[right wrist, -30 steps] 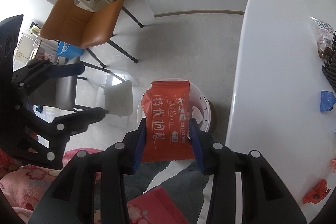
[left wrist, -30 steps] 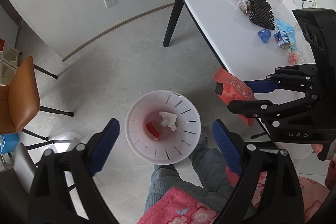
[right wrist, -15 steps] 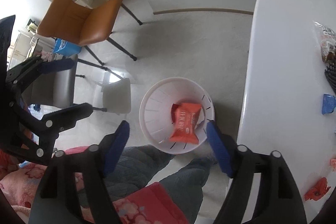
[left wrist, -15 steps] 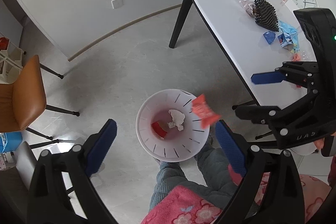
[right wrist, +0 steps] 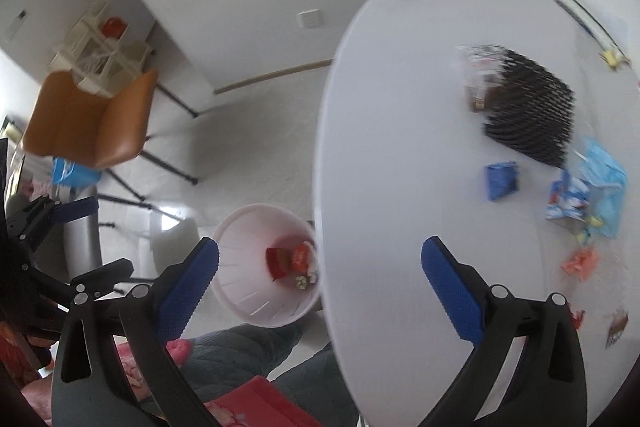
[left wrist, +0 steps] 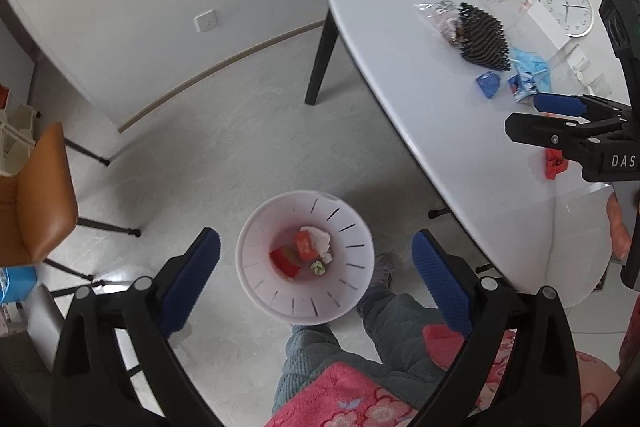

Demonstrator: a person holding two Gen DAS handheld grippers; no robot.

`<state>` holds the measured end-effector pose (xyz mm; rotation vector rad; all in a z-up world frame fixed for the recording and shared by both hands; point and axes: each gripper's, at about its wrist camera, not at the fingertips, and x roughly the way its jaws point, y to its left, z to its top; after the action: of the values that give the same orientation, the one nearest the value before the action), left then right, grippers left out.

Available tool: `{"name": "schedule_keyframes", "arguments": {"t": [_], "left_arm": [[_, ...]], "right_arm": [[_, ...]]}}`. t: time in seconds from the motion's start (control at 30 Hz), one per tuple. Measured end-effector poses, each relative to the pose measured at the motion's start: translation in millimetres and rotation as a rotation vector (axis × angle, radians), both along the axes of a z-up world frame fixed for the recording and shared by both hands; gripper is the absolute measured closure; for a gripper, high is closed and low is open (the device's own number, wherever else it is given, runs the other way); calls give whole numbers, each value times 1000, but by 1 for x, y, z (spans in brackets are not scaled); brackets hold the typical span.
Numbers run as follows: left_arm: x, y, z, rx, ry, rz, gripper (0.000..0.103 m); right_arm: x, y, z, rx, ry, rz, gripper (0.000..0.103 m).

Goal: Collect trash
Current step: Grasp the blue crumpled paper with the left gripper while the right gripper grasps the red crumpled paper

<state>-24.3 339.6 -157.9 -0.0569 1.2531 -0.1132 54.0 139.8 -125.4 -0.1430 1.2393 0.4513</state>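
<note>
Both your left gripper [left wrist: 316, 267] and right gripper [right wrist: 320, 267] gape wide, empty; the crumpled red wrapper [right wrist: 581, 262] near the white oval worktop [right wrist: 400, 147] edge may skid off.

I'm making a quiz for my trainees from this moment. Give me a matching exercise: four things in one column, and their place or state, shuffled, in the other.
Things:
1. orange snack packet
2. small blue wrapper
3. right gripper
4. wall clock

Places or states:
A. lying flat at the far side of the table
B. open, holding nothing
C. inside the white bin
D. on the table beside the black mesh object

Pairs: 1-C, 2-D, 3-B, 4-A
</note>
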Motion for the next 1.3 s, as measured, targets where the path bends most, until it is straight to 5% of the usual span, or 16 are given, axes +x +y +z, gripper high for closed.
{"name": "schedule_keyframes", "arguments": {"t": [0.6,0.77,1.07,1.27,1.3], "left_arm": [[87,-178,-8,-9,-55,-343,8],[121,-226,-27,54,-55,-436,8],[172,-274,-62,48,-39,-511,9],[187,-290,-83,63,-6,-547,27],[188,-291,-86,65,0,-549,37]], "right_arm": [[4,-220,-10,-69,1,-400,2],[-1,-252,-20,-79,20,-455,2],[-12,-283,-64,-56,103,-540,2],[-18,-282,-81,-29,136,-571,2],[-18,-282,-83,-25,138,-573,2]]}}
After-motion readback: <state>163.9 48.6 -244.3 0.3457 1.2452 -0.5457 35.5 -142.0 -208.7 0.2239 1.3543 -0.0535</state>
